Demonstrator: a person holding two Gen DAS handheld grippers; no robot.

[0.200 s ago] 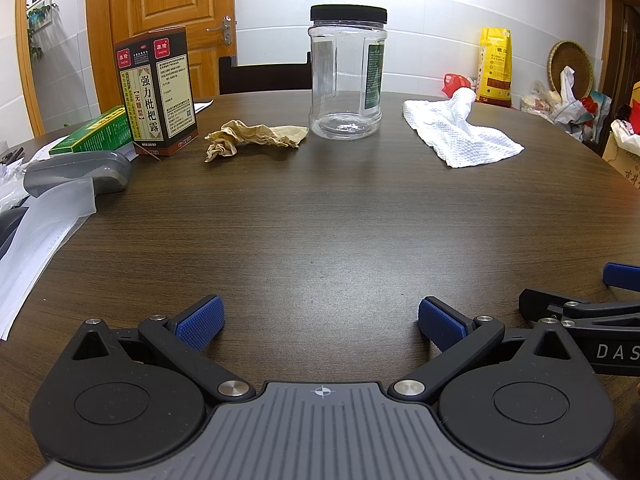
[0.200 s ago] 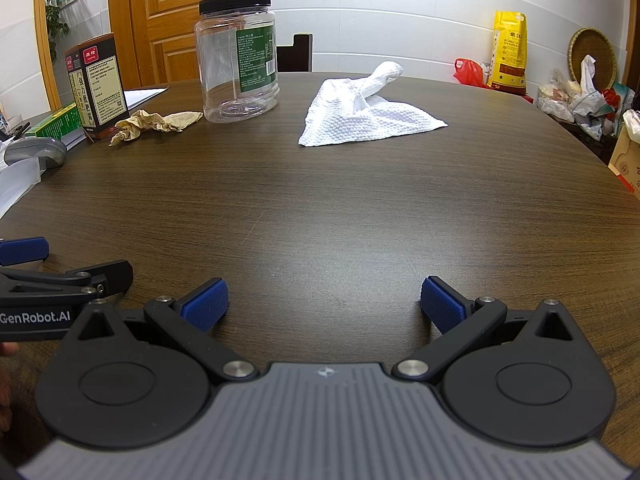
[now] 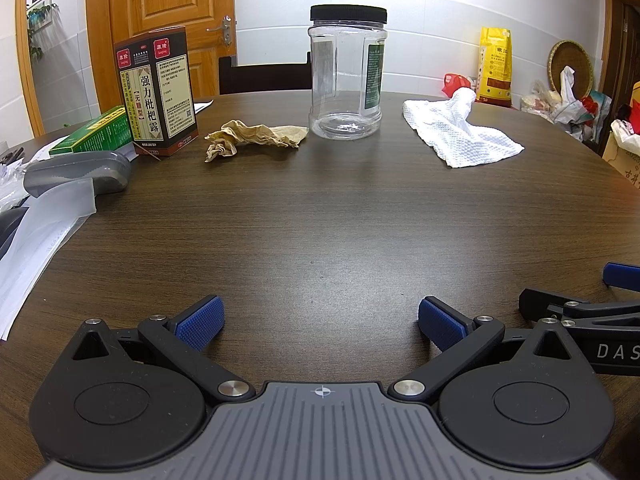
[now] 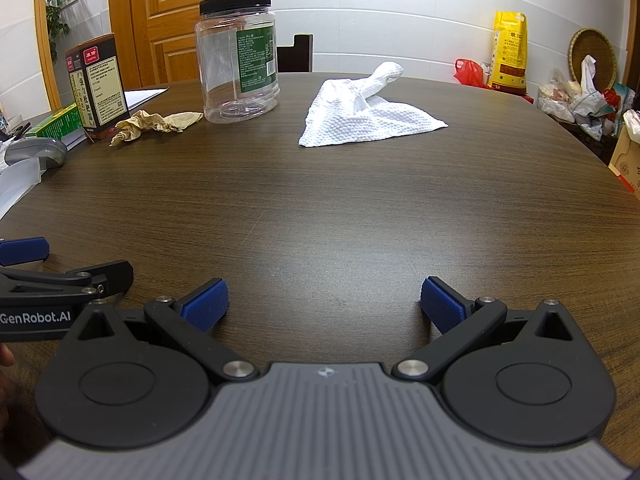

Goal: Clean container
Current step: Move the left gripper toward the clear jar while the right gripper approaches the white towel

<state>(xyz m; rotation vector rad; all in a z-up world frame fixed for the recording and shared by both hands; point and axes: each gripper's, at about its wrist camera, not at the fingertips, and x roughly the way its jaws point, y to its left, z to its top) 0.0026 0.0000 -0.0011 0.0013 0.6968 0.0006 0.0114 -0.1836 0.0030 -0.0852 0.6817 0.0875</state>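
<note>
Left wrist view: the left gripper (image 3: 321,322) and right gripper (image 4: 324,304) were held spread, empty. Well ahead stood the capped jar (image 3: 346,72), white cloth (image 3: 460,136) beside it; either unwiped or finished.

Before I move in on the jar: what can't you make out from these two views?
- Clear jar: any residue inside, too faint through the plastic; the label's print is too small in both views.
- White cloth: its underside is hidden by its own folds.
- Right gripper: cut off by the left wrist view's right edge.
</note>
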